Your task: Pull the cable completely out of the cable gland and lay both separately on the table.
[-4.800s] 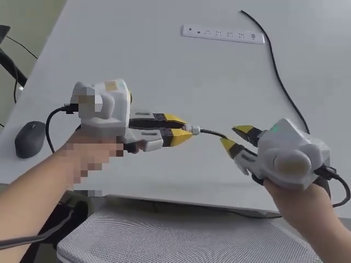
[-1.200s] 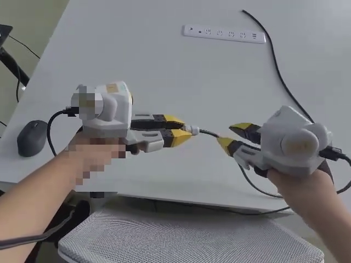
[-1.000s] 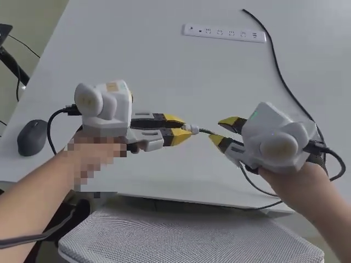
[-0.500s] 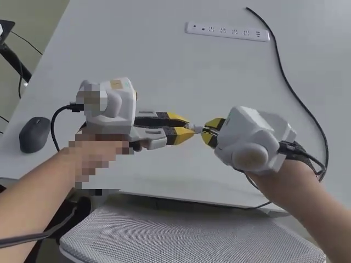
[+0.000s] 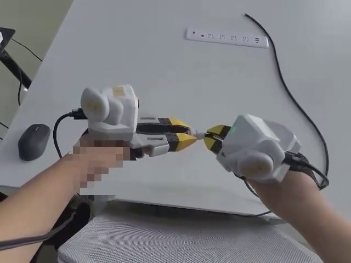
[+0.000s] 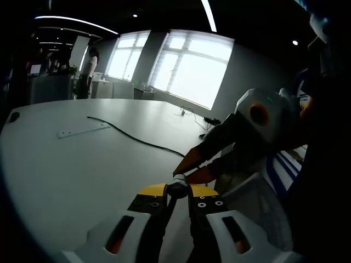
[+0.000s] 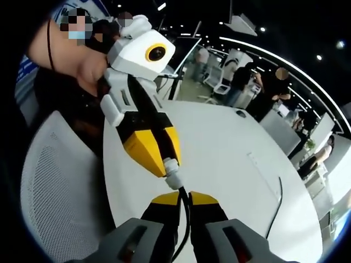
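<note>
Currently both claws are held in the air above the near edge of the white worktop [image 5: 164, 71], tips almost touching. Left claw [image 5: 188, 138]: jaws pressed together on the white cable gland [image 5: 193, 132], which sticks out just past its tips. Right claw [image 5: 211, 138]: jaws pinch the black cable [image 7: 186, 216] directly beside the gland; the cable runs back between them. Cable not yet out of the gland. Well beyond the claws lies a power strip [image 5: 227, 38]; far left of the left claw, a mouse [image 5: 34, 141].
</note>
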A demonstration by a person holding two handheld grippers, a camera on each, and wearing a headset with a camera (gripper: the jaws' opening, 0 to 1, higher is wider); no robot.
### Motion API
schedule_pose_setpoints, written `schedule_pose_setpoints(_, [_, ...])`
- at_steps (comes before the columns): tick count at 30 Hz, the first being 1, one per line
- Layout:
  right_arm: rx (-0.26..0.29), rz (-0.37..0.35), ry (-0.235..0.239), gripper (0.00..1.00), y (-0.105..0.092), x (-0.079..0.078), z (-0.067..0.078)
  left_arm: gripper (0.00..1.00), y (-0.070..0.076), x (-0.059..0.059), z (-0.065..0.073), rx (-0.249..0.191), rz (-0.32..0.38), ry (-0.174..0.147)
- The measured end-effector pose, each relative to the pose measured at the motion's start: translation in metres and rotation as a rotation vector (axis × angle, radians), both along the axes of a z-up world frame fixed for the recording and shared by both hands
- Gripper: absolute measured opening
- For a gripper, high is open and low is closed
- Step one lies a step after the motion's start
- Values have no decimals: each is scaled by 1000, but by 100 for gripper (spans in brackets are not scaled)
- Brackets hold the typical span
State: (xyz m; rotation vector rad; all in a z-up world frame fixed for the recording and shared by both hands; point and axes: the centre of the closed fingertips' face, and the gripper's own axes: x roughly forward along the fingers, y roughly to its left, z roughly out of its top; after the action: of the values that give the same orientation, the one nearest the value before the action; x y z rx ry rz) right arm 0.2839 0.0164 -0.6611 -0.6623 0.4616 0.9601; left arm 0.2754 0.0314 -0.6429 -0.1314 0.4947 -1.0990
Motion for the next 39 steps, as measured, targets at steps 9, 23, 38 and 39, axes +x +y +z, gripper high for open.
schedule_pose_setpoints(9, [79,-133,119,0,-20,7,-8,15,2,1,2,-3,3,-1])
schedule_pose_setpoints(23, [262,-428,387,0,-57,14,-46,15,4,0,2,2,9,-5])
schedule_pose_setpoints(38, [354,-621,543,0,-74,9,-67,15,8,-2,2,6,8,-12])
schedule_pose_setpoints(39, [352,-619,539,1,-73,8,-67,15,8,-2,2,4,10,-11])
